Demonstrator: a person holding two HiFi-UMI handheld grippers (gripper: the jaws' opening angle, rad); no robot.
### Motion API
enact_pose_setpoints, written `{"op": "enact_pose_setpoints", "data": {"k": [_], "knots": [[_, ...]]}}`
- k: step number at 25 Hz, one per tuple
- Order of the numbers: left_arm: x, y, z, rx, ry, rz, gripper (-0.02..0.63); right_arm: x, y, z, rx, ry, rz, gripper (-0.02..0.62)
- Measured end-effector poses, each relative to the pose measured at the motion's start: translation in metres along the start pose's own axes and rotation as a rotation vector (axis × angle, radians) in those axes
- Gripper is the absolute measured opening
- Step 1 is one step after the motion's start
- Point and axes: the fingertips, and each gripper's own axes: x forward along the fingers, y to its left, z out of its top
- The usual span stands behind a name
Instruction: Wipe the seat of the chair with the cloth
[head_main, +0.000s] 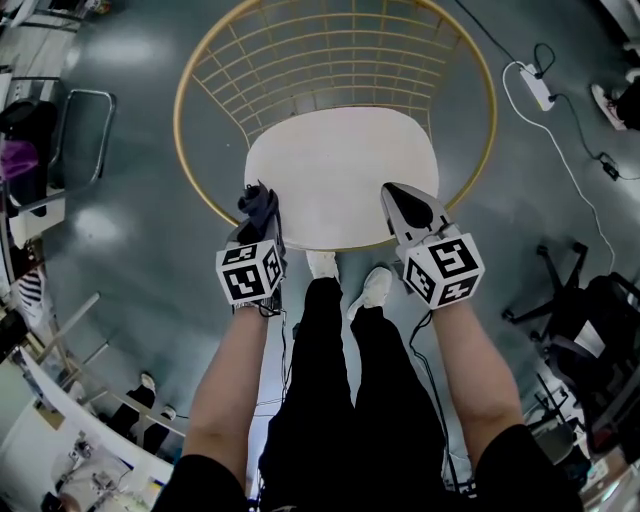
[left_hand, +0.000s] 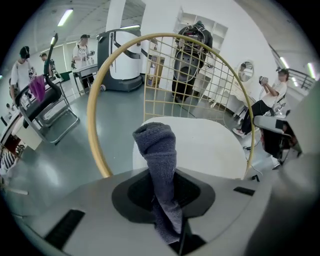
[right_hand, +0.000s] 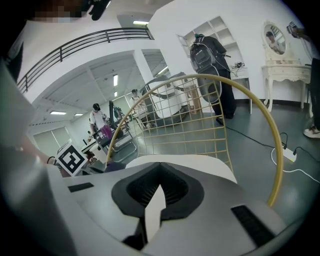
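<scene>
The chair has a white seat (head_main: 340, 170) and a gold wire back (head_main: 330, 50). In my left gripper (head_main: 260, 203) is a dark blue-grey cloth (head_main: 257, 207), bunched and sticking out past the jaws at the seat's front left edge. The left gripper view shows the cloth (left_hand: 157, 150) standing upright in the left gripper (left_hand: 162, 187), with the seat (left_hand: 210, 145) behind it. My right gripper (head_main: 397, 192) is shut and empty over the seat's front right edge. In the right gripper view, the right gripper (right_hand: 159, 187) has only a thin sliver of white seat (right_hand: 200, 162) between its jaws.
The person's legs and white shoes (head_main: 322, 265) stand just before the chair. A power strip (head_main: 535, 88) with a cable lies on the floor at the right, an office chair (head_main: 580, 310) further right. A metal chair frame (head_main: 60, 140) stands at the left.
</scene>
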Motion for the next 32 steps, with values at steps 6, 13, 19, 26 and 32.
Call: {"op": "enact_pose_setpoints", "data": {"k": [6, 13, 19, 26, 32], "knots": [[0.013, -0.061, 0.019, 0.040, -0.062, -0.140, 0.089, -0.026, -0.031, -0.014, 0.030, -0.016, -0.053, 0.012], [0.053, -0.166, 0.065, 0.127, -0.079, -0.301, 0.089, -0.060, -0.107, -0.014, 0.086, -0.035, -0.131, 0.012], [0.070, -0.231, 0.075, 0.211, -0.085, -0.462, 0.089, -0.083, -0.124, -0.032, 0.125, -0.056, -0.201, 0.012], [0.077, -0.298, 0.084, 0.226, -0.092, -0.640, 0.089, -0.098, -0.138, -0.047, 0.140, -0.054, -0.241, 0.012], [0.098, -0.320, 0.076, 0.188, -0.042, -0.665, 0.089, -0.101, -0.148, -0.054, 0.155, -0.050, -0.250, 0.012]]}}
